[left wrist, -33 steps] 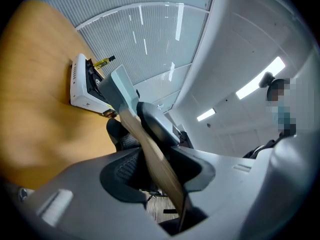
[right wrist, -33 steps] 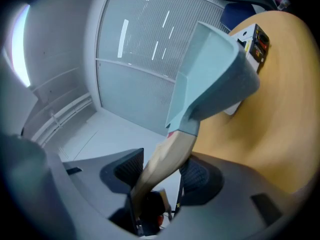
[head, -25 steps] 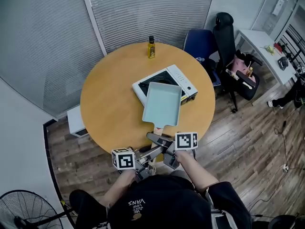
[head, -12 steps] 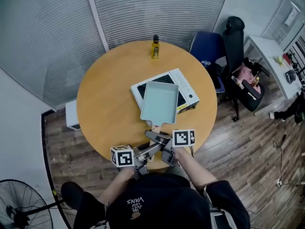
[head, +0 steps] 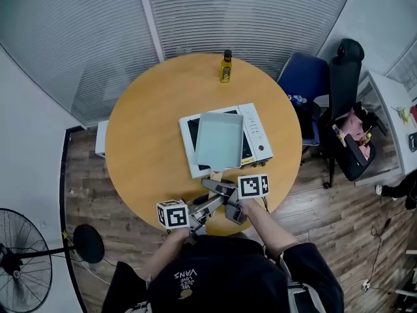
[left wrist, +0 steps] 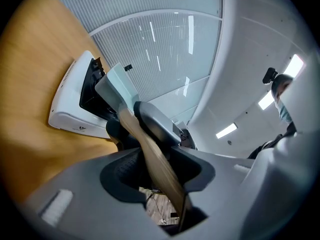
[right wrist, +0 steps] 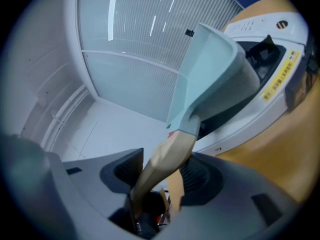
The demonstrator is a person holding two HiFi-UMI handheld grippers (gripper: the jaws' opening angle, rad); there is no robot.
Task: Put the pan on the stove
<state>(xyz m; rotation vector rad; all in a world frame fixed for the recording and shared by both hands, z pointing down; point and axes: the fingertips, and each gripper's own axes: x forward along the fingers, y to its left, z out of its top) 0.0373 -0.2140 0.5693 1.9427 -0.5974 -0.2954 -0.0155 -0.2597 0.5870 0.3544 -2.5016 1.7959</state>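
The pan [head: 219, 140] is a light teal rectangle with a wooden handle [head: 215, 175]. It lies over the black top of the white stove [head: 258, 133], and I cannot tell whether it touches. Both grippers hold the handle at the table's near edge. My left gripper [head: 207, 204] is shut on the handle from the left, my right gripper [head: 220, 189] from the right. In the left gripper view the handle [left wrist: 152, 156] runs between the jaws of the left gripper [left wrist: 155, 166] toward the pan [left wrist: 120, 84]. In the right gripper view the right gripper [right wrist: 160, 173] clamps the handle [right wrist: 167, 159] under the pan [right wrist: 210, 79].
The round wooden table [head: 143, 149] carries a yellow bottle [head: 226, 67] at its far edge. A blue chair [head: 311, 78] and a black office chair [head: 348, 77] stand to the right. A fan [head: 26, 266] stands at the lower left on the wooden floor.
The pan has moved from the stove's front right corner to lie squarely over its top. Both grippers stayed shut on the handle, and the head view shifted.
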